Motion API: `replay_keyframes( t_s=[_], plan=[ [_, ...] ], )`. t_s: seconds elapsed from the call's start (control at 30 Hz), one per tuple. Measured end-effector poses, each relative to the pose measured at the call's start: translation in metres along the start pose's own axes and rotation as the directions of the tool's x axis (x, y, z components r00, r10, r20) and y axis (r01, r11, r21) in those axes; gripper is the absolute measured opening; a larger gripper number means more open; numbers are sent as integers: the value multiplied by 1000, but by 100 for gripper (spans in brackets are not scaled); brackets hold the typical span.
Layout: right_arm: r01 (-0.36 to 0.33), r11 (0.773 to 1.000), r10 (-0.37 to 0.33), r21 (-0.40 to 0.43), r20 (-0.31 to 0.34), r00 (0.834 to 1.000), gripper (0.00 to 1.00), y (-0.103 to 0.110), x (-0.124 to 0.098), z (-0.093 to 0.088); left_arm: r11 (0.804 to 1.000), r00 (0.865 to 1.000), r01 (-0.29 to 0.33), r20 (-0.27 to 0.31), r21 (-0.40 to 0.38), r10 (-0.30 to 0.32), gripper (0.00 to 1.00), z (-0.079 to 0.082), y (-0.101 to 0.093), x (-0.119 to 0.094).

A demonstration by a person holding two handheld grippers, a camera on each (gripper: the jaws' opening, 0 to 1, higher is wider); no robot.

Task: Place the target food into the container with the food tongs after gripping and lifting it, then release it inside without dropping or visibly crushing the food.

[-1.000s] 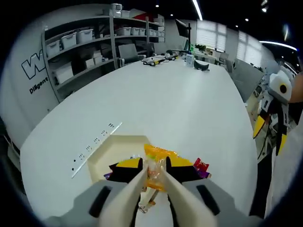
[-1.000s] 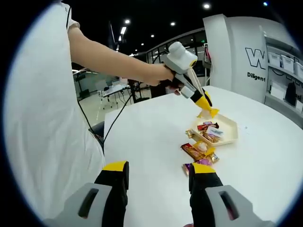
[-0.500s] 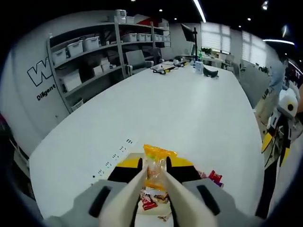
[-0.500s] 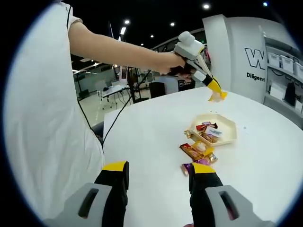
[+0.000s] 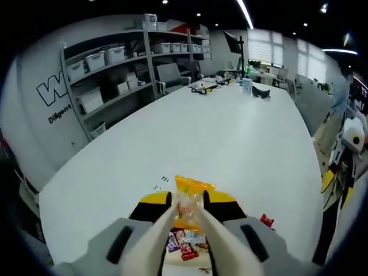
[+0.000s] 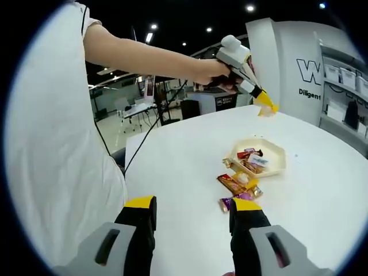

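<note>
White short-sleeved shirt (image 6: 52,144); grey tool (image 6: 192,227), yellow-tipped black jaws.

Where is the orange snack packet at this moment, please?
In the left gripper view, the orange snack packet is pinched in the left gripper, held in the air above the cream tray of wrapped snacks.

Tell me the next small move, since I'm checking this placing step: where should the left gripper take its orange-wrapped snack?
Probably straight down. The left gripper holds the orange-wrapped snack in cream tongs high above the cream hexagonal tray, so it should lower toward the tray before opening, so the snack isn't dropped.
</note>
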State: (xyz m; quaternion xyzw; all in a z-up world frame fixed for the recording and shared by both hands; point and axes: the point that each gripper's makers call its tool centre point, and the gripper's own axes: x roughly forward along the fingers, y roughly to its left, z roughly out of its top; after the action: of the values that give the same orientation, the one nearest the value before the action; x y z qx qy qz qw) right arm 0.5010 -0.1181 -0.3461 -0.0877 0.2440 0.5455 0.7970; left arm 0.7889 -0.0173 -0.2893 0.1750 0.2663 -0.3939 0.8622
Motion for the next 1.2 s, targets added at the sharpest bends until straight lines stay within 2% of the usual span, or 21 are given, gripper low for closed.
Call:
replay_keyframes(
  t_s=[0.4, 0.73, 1.0, 1.2],
  plan=[
    [-1, 1000, 1, -2, -1, 1000, 48, 3, 0, 0, 999, 999, -38, 18, 24, 37, 20, 10, 9, -6],
    [-5, 1000, 5, -5, -4, 1000, 48, 5, 1, -1, 999, 999, -35, 18, 13, 35, 20, 8, 8, -9],
    [-6, 1000, 6, -5, -3, 1000, 48, 6, 1, -2, 1000, 1000, -6, 7, 3, 6, 20, -4, -5, -7],
    [-5, 1000, 5, -2, -1, 1000, 48, 6, 1, -2, 1000, 1000, 28, -15, 8, -28, 21, -25, -23, -7]
  ],
)
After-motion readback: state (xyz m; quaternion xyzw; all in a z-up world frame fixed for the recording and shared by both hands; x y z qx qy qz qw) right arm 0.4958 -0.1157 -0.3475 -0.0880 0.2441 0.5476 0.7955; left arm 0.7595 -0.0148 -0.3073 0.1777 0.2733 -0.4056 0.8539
